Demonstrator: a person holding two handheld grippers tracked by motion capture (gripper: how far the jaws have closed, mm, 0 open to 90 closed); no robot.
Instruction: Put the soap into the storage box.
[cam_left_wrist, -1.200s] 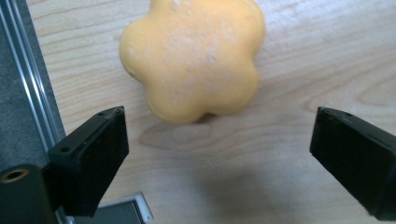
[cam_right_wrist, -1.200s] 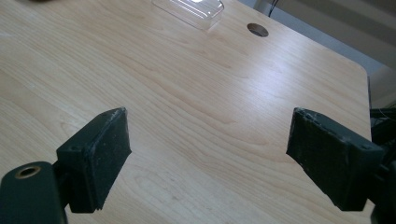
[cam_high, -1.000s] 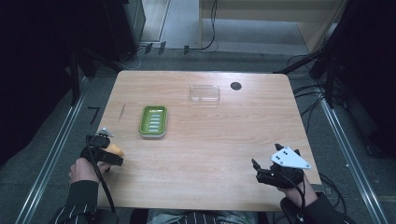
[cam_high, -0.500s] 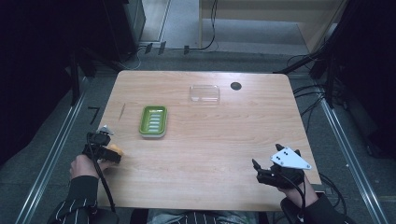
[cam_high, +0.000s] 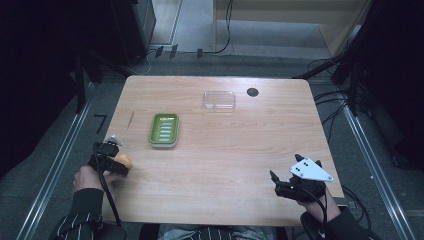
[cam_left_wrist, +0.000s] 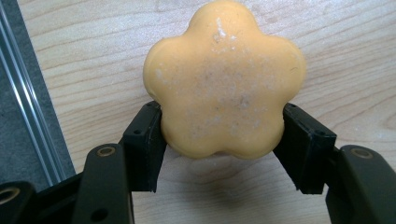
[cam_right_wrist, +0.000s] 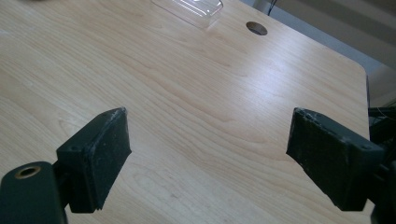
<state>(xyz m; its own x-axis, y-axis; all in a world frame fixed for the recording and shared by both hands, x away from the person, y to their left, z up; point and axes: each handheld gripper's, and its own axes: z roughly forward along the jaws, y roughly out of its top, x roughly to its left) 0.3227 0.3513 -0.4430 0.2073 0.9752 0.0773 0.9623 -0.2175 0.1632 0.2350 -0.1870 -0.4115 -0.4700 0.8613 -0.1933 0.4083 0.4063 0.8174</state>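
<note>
My left tool is clamped on a pale orange, flower-shaped bar of soap: in the left gripper view both black jaws press against the soap's lower lobes, one on each side, while most of the bar stands out beyond the jaw tips over the light wooden table. From the high view I see that left tool at the table's near left edge, with the soap on its inner side, just over the wood; I cannot tell whether the bar touches the surface or hangs slightly above it.

A green rectangular soap dish with a ribbed floor lies near, farther in and to the right of the soap, apart from it. A clear plastic lid or tray sits at the far middle of the table, beside a small dark round hole.

My right tool is at the near right corner, its jaws spread wide with bare wood between them.
</note>
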